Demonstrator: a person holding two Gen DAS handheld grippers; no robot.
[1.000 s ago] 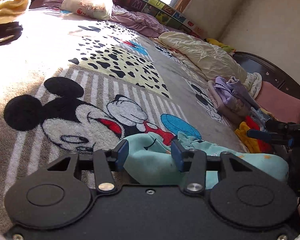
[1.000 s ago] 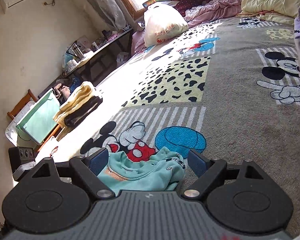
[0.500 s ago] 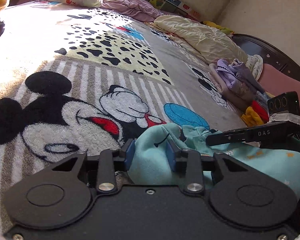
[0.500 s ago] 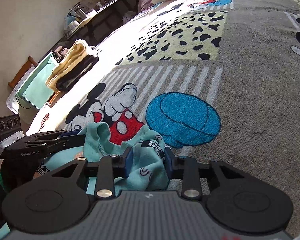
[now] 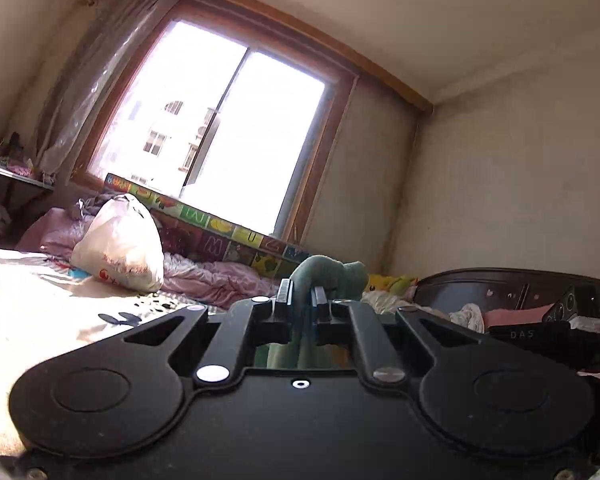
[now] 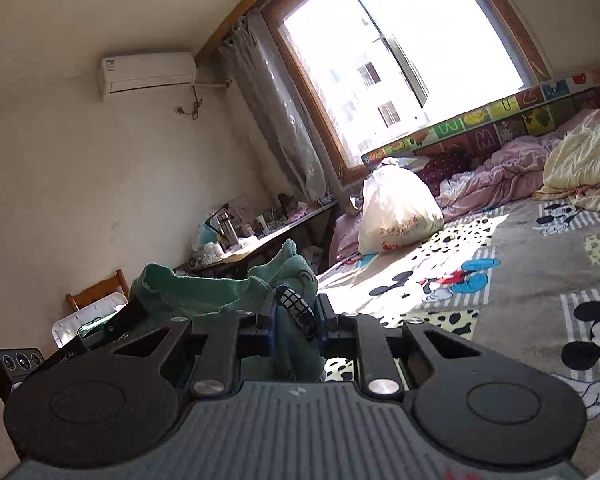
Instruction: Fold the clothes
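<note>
The left tool [image 5: 303, 298] is tilted upward toward the window [image 5: 216, 132], its two fingers clenched on a bunch of the teal garment [image 5: 332, 274], which bulges above the fingertips and hangs down between the finger arms. The right tool [image 6: 296, 316] is also raised and angled up at the same window, its fingers pinched tight on another part of the one teal garment, where a dark grid-patterned print shows. From the right tool the cloth stretches across to the left tool, whose black body appears at the left edge of the right wrist view. The garment is held in the air above the bed [image 6: 532, 264], clear of the cartoon-mouse blanket.

Below the window runs one alphabet play mat [image 5: 220, 236] propped against the wall. In front of the mat lie one white plastic bag [image 6: 396, 212], one pink quilt [image 6: 500, 176] and one cream quilt [image 6: 580, 164]. Left of the window hang one curtain [image 6: 276, 112] and one wall air conditioner [image 6: 148, 70]; beneath them stands one cluttered tabletop [image 6: 260, 236]. One wooden chair [image 6: 96, 294] is further from the window along that wall.
</note>
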